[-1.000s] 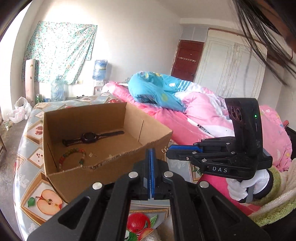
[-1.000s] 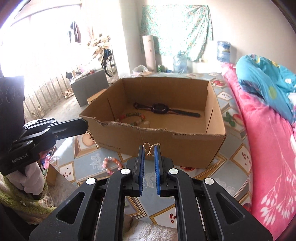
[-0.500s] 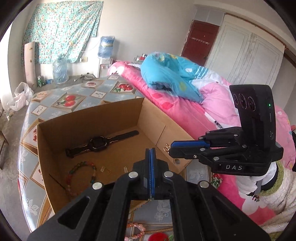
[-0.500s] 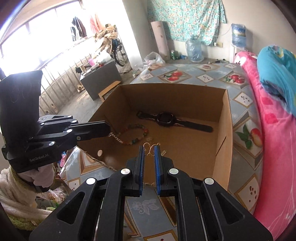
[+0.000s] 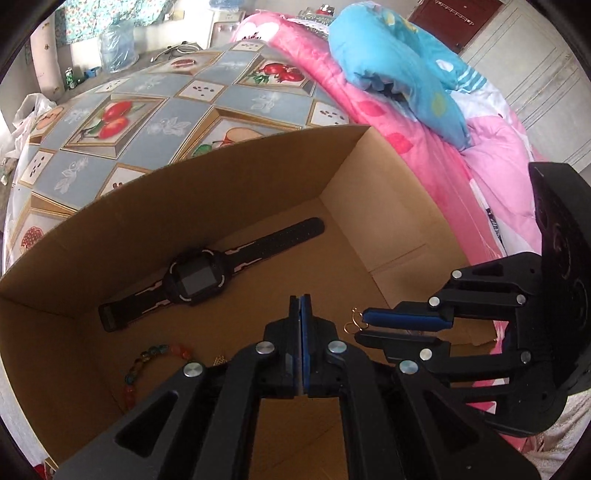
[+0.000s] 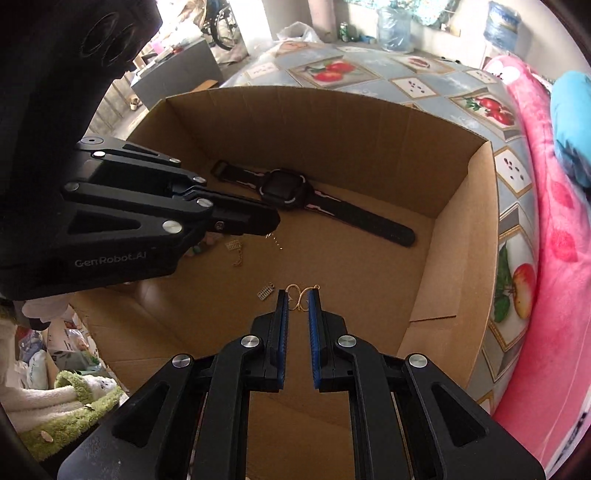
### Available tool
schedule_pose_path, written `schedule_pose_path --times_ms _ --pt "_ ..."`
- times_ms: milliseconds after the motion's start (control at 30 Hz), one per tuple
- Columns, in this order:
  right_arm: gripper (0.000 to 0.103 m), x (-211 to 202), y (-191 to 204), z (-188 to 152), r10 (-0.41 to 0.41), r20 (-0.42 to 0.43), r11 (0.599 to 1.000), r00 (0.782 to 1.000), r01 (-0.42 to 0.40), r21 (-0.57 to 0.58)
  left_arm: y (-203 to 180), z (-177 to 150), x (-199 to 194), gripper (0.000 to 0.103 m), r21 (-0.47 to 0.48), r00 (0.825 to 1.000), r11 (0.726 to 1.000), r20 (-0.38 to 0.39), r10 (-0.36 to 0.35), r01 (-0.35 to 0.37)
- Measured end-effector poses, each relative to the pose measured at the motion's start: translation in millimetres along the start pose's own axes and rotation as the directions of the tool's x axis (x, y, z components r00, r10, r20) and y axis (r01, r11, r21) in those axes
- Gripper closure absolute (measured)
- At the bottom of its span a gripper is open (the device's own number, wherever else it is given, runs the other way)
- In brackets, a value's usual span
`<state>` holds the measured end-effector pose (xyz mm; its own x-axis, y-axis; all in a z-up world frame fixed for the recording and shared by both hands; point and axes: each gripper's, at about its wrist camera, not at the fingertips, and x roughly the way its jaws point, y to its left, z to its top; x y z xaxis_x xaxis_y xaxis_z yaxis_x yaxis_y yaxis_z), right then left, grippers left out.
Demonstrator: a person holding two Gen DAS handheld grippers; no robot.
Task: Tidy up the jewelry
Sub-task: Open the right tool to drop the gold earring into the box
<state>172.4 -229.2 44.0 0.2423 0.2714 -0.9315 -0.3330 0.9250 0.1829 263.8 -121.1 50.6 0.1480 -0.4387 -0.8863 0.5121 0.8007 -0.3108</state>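
An open cardboard box (image 5: 221, 192) (image 6: 332, 122) holds a black watch (image 5: 195, 282) (image 6: 282, 190), a bead bracelet (image 5: 147, 360) and small metal charms (image 6: 266, 293). Both grippers point down into the box. My left gripper (image 5: 300, 299) (image 6: 275, 221) is shut, and a thin chain (image 6: 275, 242) dangles from its tip in the right wrist view. My right gripper (image 6: 298, 295) (image 5: 364, 325) is shut on a gold wire ornament (image 6: 300, 295) (image 5: 354, 322), whose loops stick out past the blue pads. The two grippers hang side by side above the box floor.
The box stands on a fruit-patterned tablecloth (image 5: 147, 110). A pink blanket (image 5: 480, 166) and a blue pillow (image 5: 406, 62) lie right of the box. Water bottles (image 6: 393, 26) stand at the back. A green and white towel (image 6: 74, 398) lies lower left.
Both grippers have moved forward from in front of the box to over its inside and tilted downward. Each keeps hold of its piece.
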Motion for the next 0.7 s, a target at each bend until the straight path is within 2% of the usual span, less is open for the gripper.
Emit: schedule_pose_path --times_ms 67,200,333,533,600,700 --pt "0.094 2.3 -0.5 0.1 -0.005 -0.013 1.000 1.000 0.005 -0.004 3.4 3.9 7.5 0.101 -0.017 1.000 1.000 -0.022 -0.017 0.017" --pt "0.094 2.5 1.7 -2.7 -0.017 -0.019 1.000 1.000 0.017 -0.016 4.5 7.0 12.7 0.085 -0.027 0.999 1.000 -0.035 -0.009 0.008" --pt "0.094 5.8 2.5 -1.8 -0.032 -0.021 0.999 0.999 0.032 -0.019 5.1 7.0 8.5 0.083 -0.031 1.000 1.000 -0.023 -0.003 0.003" --pt "0.094 -1.4 4.9 -3.8 -0.032 -0.005 0.999 0.999 0.032 0.005 1.2 -3.0 -40.2 0.083 -0.012 0.992 1.000 0.127 0.028 -0.027" --pt "0.094 -11.2 6.6 -6.3 -0.024 0.021 1.000 0.999 0.023 0.015 -3.1 -13.4 -63.3 0.082 0.011 0.980 0.998 0.193 0.051 -0.054" --pt "0.092 -31.4 3.6 -12.1 -0.002 0.093 0.999 0.996 -0.002 0.038 -13.0 -36.9 -98.1 0.079 0.051 0.951 0.995 0.303 0.065 -0.084"
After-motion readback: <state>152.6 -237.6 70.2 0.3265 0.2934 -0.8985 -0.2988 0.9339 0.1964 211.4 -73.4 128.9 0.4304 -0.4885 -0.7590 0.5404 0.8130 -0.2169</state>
